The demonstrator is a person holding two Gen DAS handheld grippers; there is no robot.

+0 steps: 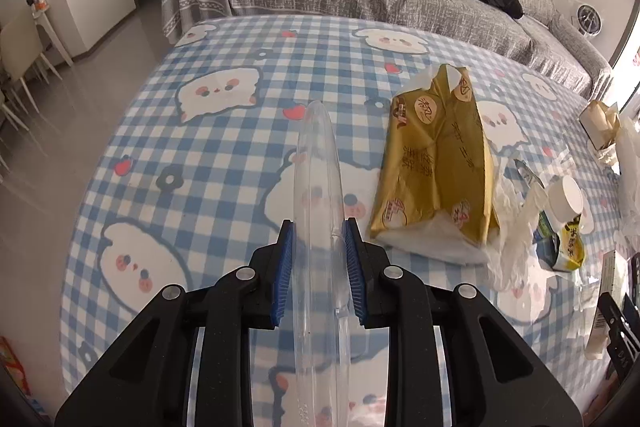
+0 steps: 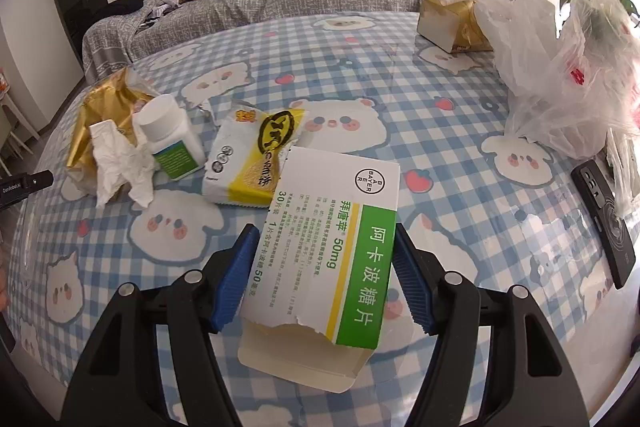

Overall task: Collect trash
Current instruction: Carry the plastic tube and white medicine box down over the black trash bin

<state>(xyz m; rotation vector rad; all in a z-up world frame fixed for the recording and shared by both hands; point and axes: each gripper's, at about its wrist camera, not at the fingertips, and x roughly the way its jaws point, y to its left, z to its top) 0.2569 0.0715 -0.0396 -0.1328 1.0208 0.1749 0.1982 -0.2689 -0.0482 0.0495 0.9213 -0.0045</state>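
Cardboard medicine box [image 2: 324,247], torn and light, sits low centre pinched across its flat sides by the right gripper [image 2: 326,263]; it may crush. Left gripper [image 1: 319,267] clamps a clear, slippery plastic piece [image 1: 318,195].

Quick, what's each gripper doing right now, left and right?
Left gripper: shut on a clear plastic container, held edge-on.
Right gripper: shut on a torn medicine box.

Glossy gold foil wrapper [image 1: 436,163], crumpled.
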